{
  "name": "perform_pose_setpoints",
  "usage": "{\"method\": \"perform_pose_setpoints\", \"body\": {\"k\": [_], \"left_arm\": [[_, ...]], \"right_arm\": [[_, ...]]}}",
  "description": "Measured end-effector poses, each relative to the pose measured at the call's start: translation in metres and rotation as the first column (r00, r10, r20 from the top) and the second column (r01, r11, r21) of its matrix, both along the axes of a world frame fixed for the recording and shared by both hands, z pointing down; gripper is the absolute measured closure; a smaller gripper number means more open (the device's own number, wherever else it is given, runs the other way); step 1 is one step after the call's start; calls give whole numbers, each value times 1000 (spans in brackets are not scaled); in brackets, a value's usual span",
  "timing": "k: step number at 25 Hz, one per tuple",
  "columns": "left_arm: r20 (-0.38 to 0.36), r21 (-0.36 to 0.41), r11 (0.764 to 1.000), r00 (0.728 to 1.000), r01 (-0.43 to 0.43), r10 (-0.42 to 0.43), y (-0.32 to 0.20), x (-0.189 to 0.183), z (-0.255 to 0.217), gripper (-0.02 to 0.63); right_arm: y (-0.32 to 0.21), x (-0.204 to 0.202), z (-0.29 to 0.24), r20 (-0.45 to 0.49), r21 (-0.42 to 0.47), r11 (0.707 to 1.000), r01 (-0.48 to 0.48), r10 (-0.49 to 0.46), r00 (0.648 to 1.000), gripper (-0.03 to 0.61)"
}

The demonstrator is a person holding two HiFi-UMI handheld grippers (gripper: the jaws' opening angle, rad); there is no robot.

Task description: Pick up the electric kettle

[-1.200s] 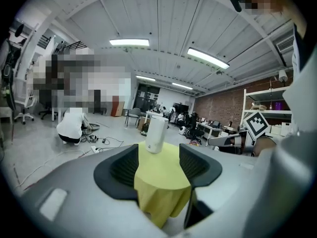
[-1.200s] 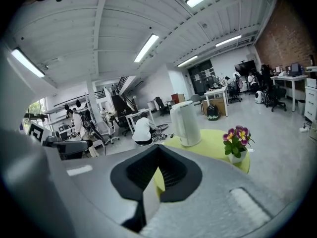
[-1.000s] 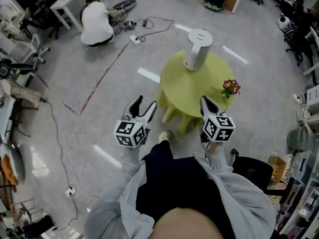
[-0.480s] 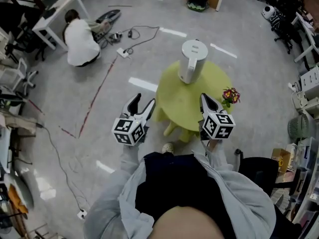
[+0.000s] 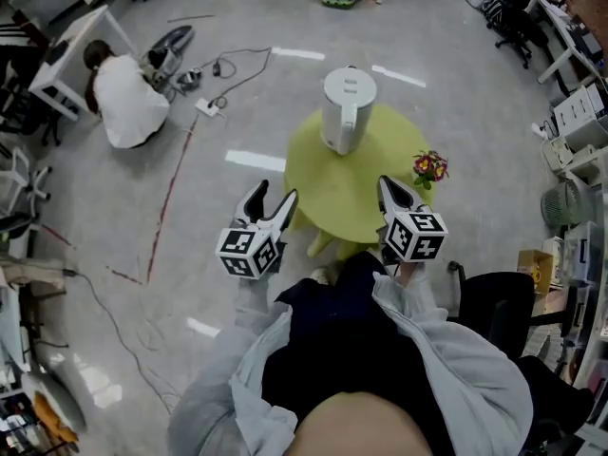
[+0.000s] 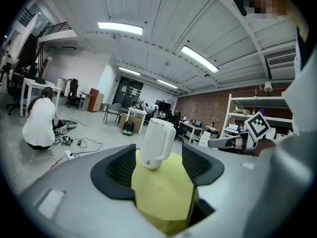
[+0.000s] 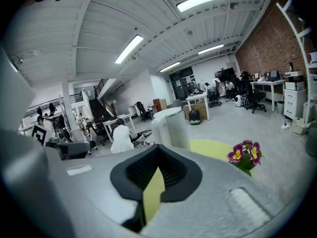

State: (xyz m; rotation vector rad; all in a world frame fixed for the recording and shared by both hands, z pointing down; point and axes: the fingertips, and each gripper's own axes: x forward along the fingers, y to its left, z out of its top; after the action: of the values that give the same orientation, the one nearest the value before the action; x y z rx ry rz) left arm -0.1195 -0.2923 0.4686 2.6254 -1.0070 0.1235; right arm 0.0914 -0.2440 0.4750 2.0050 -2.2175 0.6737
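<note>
Opening empty, left fingers [image 5: 255,203] sit short of kettle [image 5: 344,112].

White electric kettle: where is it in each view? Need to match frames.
Head view: white plastic electric kettle upper centre, on the round yellow-green table.
Left gripper view: kettle centre, table below it.
Right gripper view: kettle centre, table to its right.
Shared landmark: that table.

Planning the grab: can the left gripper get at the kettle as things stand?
Probably yes, once it moves closer. The left gripper, whose jaws have just been opening with nothing between them, faces the kettle across bare table; the flowers stand off to the right.
</note>
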Motion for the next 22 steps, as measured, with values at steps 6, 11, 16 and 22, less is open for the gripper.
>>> {"method": "perform_pose_setpoints", "body": {"k": [6,11,16,22], "left_arm": [[3,-47,997,998,-61,61,17,31,13,276],[10,-53,994,995,-98,99,12,64,16,262],[11,-47,994,995,-100,100,-9,105,15,252],[44,-26,997,996,-71,72,-35,153,12,222]], "right_arm": [[11,16,7,-4,-38,999,-19,19,1000,577],[7,29,10,4,-59,998,-25,25,1000,577],[1,61,5,12,-57,998,-39,40,999,577],[-18,88,3,29,-61,998,-7,9,1000,577]]}}
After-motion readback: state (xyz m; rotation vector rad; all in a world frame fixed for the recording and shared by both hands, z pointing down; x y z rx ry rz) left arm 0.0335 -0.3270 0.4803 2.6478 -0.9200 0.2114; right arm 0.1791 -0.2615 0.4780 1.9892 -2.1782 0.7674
